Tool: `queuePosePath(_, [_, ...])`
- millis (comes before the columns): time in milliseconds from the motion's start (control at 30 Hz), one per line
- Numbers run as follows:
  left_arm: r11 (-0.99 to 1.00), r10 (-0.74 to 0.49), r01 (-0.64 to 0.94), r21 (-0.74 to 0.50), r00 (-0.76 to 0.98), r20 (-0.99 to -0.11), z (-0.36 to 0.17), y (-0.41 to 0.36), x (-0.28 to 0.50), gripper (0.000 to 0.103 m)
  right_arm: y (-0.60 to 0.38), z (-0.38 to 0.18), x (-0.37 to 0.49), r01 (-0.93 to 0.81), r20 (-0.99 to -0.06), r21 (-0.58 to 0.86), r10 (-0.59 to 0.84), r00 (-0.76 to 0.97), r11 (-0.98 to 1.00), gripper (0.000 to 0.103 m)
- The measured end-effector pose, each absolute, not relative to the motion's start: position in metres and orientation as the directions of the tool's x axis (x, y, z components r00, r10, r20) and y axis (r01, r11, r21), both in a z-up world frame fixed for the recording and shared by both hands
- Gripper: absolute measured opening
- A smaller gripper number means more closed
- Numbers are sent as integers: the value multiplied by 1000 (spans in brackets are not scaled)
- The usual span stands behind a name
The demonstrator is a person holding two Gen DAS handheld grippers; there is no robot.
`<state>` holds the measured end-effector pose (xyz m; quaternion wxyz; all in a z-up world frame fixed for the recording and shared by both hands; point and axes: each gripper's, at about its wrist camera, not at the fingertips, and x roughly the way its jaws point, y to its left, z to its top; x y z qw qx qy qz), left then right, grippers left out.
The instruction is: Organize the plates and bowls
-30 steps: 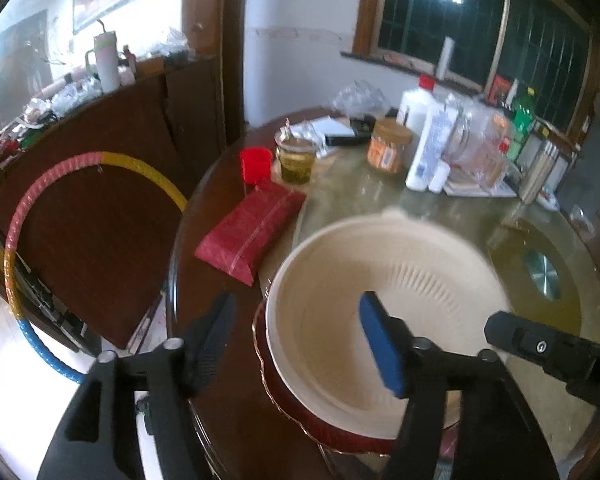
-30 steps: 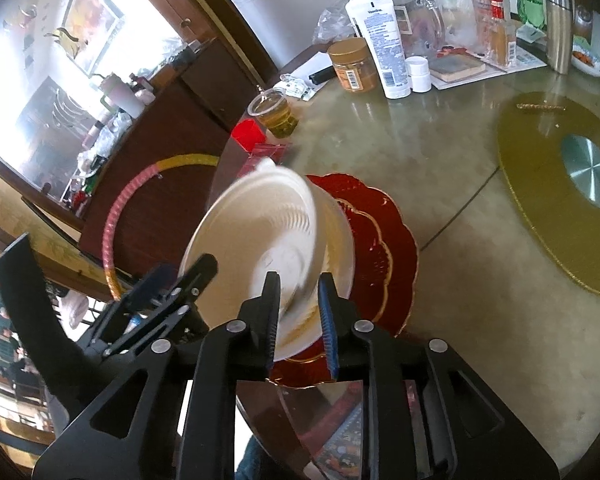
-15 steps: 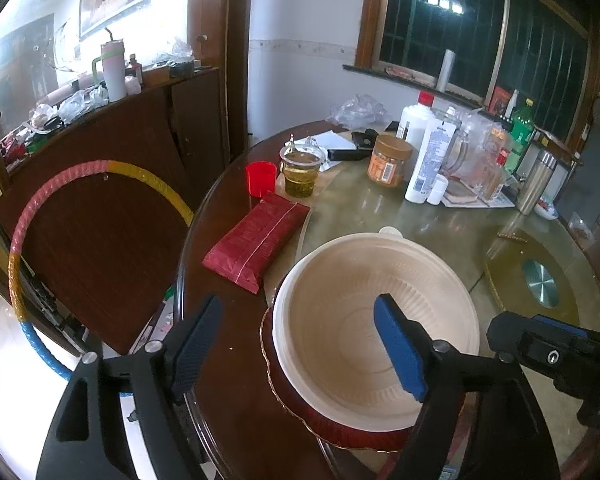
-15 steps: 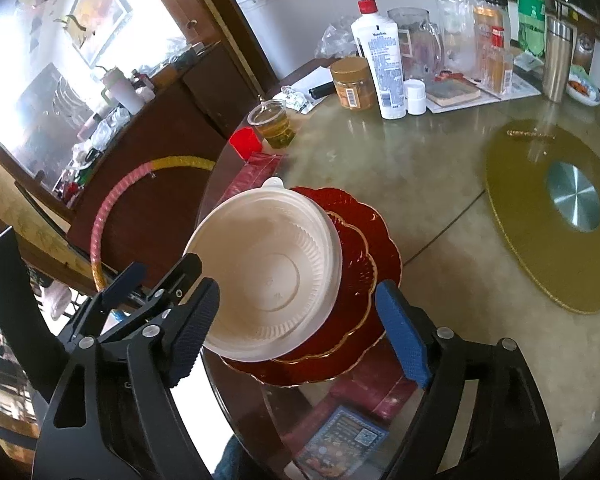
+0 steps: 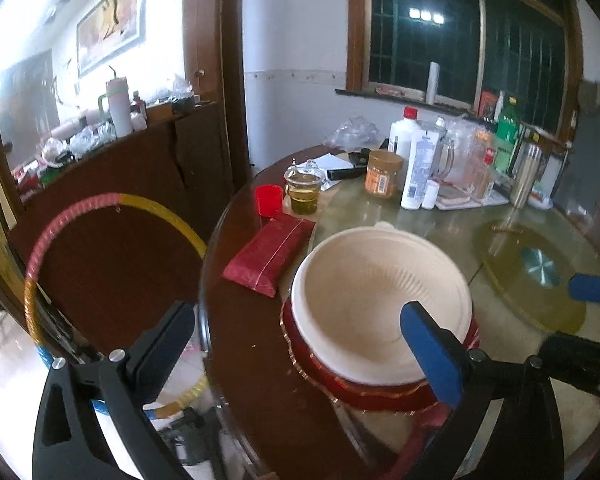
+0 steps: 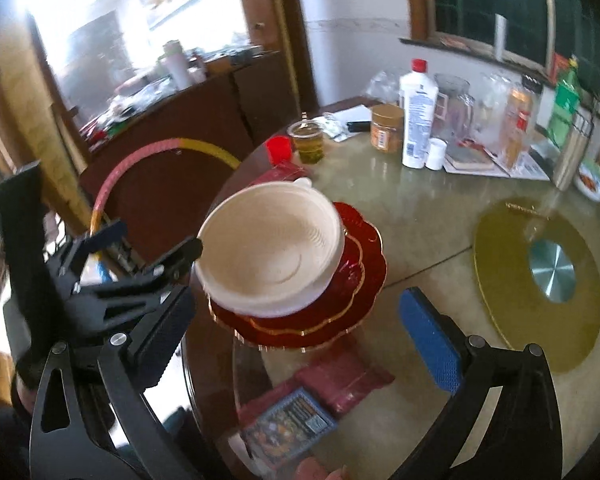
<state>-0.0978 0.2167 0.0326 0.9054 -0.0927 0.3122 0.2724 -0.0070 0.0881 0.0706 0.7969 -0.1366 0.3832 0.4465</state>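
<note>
The round desk (image 6: 440,236) has a dark wood rim and a glassy greenish top. On it, near its edge, two red scalloped plates (image 6: 364,264) with gold rims lie stacked, a smaller one on a larger. A cream bowl (image 6: 272,248) sits on top of them, upright, ribbed on its inner wall, with a small tab at its far rim; nothing shows inside it.

Right of the bowl lies a gold turntable disc (image 6: 512,280) with a silver centre. Left of the bowl and beyond it lies a red tissue pack (image 5: 270,254), close to the plates. Farther beyond the bowl stand a glass jar (image 5: 302,192) holding yellow-green liquid, a red cup (image 5: 269,199), an amber jar (image 5: 382,179) and a white bottle (image 6: 417,116) with a red cap.

The left tool (image 5: 296,344) is spread wide, holding nothing, its blue pad in front of the bowl's near rim. The right tool (image 6: 300,336) is likewise spread wide and empty, on the near side of the plates.
</note>
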Motion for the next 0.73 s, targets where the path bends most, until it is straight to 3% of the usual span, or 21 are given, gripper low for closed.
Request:
queuePosePath(333, [884,339,-467,-27,679,-651,24,203,-94,103,69,54,-31,-886,-744,-21,585,323,463,103])
queuePosePath(500, [866,374,-499,-35,693,-616,25,196,-97,103,67,45,-34,-894,-755,-36,574,317,447,103])
queuePosePath(733, [883,352,-470,-14,681,-642,24,189,-86,103,67,41,-34,-895,-759,-29,573,310,445,103])
